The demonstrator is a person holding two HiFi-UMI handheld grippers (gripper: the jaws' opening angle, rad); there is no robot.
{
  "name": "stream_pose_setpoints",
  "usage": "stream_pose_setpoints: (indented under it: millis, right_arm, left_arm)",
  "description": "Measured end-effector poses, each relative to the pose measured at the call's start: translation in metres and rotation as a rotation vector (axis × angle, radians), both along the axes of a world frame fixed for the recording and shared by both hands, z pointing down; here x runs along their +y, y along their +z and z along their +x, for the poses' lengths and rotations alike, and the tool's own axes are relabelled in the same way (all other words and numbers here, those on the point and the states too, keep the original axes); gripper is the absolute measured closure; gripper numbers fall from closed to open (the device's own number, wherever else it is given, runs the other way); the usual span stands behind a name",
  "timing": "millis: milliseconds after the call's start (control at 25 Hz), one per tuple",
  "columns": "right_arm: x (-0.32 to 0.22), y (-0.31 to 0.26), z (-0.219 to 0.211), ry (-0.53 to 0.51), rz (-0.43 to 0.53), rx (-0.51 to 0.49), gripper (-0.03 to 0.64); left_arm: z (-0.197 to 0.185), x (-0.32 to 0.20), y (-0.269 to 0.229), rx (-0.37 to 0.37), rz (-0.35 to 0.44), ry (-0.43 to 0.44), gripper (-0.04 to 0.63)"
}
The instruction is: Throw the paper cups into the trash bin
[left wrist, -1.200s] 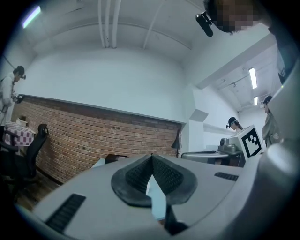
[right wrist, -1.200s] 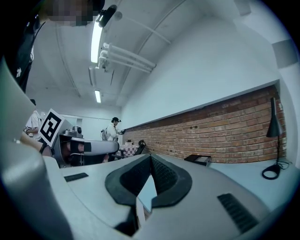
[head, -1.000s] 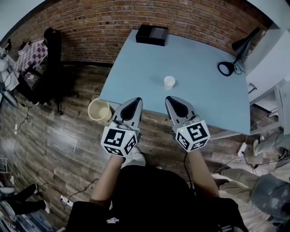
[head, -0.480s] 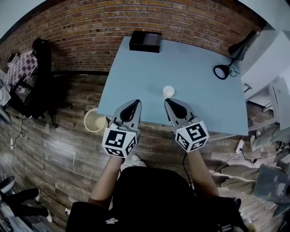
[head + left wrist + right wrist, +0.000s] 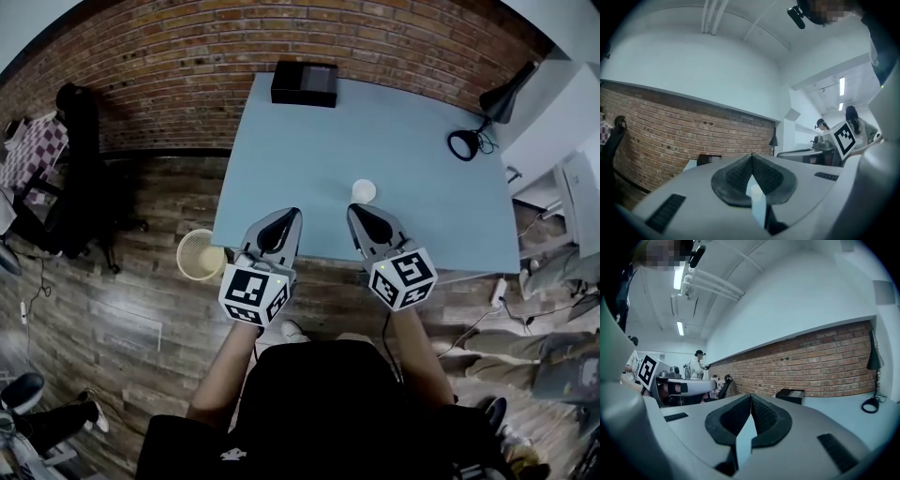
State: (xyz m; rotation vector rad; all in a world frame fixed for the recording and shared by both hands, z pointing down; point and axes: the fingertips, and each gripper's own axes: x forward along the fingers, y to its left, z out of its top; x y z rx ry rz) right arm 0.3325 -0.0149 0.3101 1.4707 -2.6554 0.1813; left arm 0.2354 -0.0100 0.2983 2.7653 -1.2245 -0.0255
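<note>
Item under inspection: one paper cup [image 5: 363, 191], white, upright, mouth up. It stands alone on the blue table [image 5: 300, 141], towards the near edge. I see only this one cup, though the task speaks of several.

Handling, as I judge it:
- I cannot make out its inside clearly, but I take it to be empty and so very light.
- The wall is thin and will likely buckle under a hard squeeze.
- Nudged from one side, it could tip or skate across the smooth top.
- The best hold is across the body, one jaw on each side, a little below the stiffer rolled rim, with light pressure.
- Pinching the rim, one jaw inside and one outside, is the alternative.

Right gripper [image 5: 354, 210]: the nearer of the two, just short of the cup and not touching it. In the right gripper view its pads [image 5: 733, 420] meet at the tip with nothing between them.

Left gripper [image 5: 289, 216]: it sits beside the right gripper, further from the cup. In the left gripper view it is likewise closed tip to tip and empty. Whichever one I use must open before any grasp.

Trash bin [image 5: 201, 254]: a pale, open-topped basket on the wooden floor, just beside the table's near left corner and well apart from the cup. A cup this light may bounce off its rim.
</note>
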Motion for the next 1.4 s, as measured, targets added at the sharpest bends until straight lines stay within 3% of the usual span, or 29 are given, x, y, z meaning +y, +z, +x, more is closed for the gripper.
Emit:
stream_pose_setpoints:
  millis: [480, 1080, 1400]
  right_arm:
    - [-0.027, 0.048, 0.030, 0.107, -0.168, 0.077, 0.612]
    - [-0.076, 0.102, 0.087, -0.001, -0.268, 0.182, 0.609]
    - [-0.111, 0.149, 0.105, -0.079, -0.325, 0.303, 0.451]
  left_arm:
    - [-0.013, -0.013, 0.020, 0.000, -0.055, -0.018, 0.592]
    - [0.033, -0.048, 0.041, -0.017, -0.128, -0.122, 0.592]
    - [0.048, -0.069, 0.056, -0.043, -0.172, -0.179, 0.592]
